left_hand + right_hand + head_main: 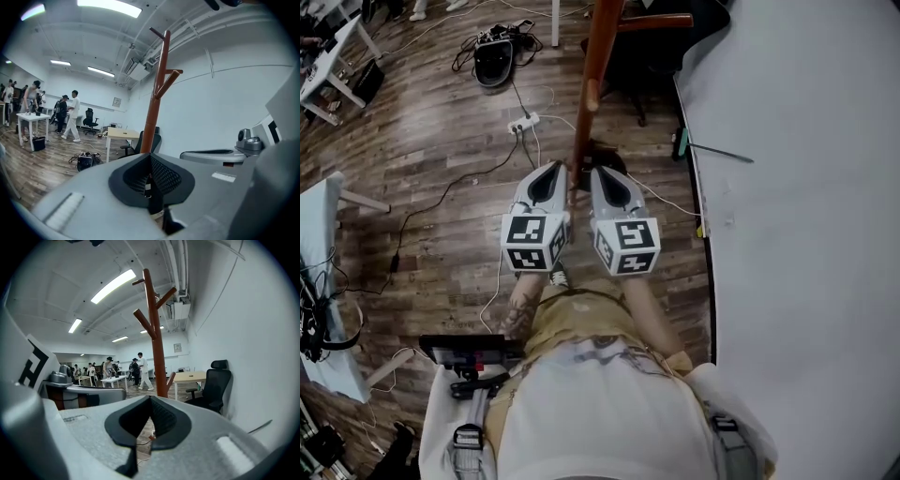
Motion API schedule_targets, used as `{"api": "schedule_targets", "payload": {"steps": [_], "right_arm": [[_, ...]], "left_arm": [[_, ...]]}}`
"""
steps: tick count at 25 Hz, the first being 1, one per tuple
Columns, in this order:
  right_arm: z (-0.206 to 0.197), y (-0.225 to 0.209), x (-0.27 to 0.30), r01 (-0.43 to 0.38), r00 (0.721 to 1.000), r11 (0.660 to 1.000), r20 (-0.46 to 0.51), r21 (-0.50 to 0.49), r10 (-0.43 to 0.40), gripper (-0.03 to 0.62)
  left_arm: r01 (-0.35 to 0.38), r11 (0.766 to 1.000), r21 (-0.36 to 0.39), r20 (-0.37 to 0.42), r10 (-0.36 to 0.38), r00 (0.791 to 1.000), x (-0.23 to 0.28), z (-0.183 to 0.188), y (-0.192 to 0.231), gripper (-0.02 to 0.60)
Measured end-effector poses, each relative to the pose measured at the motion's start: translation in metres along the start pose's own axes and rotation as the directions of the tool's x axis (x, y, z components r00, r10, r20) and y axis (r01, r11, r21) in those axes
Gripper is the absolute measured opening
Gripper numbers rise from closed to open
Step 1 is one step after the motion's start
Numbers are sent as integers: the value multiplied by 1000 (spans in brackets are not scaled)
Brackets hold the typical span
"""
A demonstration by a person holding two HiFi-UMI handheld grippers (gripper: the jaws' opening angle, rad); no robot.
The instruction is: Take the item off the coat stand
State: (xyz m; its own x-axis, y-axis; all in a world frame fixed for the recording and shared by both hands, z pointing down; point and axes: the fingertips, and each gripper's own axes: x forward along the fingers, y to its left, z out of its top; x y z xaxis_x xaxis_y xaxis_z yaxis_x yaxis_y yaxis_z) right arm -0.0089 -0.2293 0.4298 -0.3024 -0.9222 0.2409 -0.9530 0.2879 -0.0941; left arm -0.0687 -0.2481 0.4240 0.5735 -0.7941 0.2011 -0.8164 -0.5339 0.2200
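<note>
1. Coat stand (156, 343): a smooth reddish-brown wooden pole with angled pegs, standing on the plank floor (441, 141) just ahead. No item shows on any peg in view.
2. Left tool (150, 158) and right tool (150, 401) are both clenched on nothing, side by side before the pole.
3. This looks like the approach. Next, the item must be found and a tool unclenched.

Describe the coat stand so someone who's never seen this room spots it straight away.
Find the big white wall on the right of the wood-plank floor. Beside it, near a black office chair and a pale wooden desk, rises the reddish-brown wooden coat stand. It is the only tall slim pole there, with short pegs angling upward like bare branches.
</note>
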Motion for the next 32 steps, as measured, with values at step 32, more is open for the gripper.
{"api": "schedule_targets", "payload": {"steps": [32], "right_arm": [[-117, -100, 66, 50, 953, 998, -302, 38, -37, 27]], "left_arm": [[-128, 992, 4, -269, 124, 955, 84, -108, 37, 2]]}}
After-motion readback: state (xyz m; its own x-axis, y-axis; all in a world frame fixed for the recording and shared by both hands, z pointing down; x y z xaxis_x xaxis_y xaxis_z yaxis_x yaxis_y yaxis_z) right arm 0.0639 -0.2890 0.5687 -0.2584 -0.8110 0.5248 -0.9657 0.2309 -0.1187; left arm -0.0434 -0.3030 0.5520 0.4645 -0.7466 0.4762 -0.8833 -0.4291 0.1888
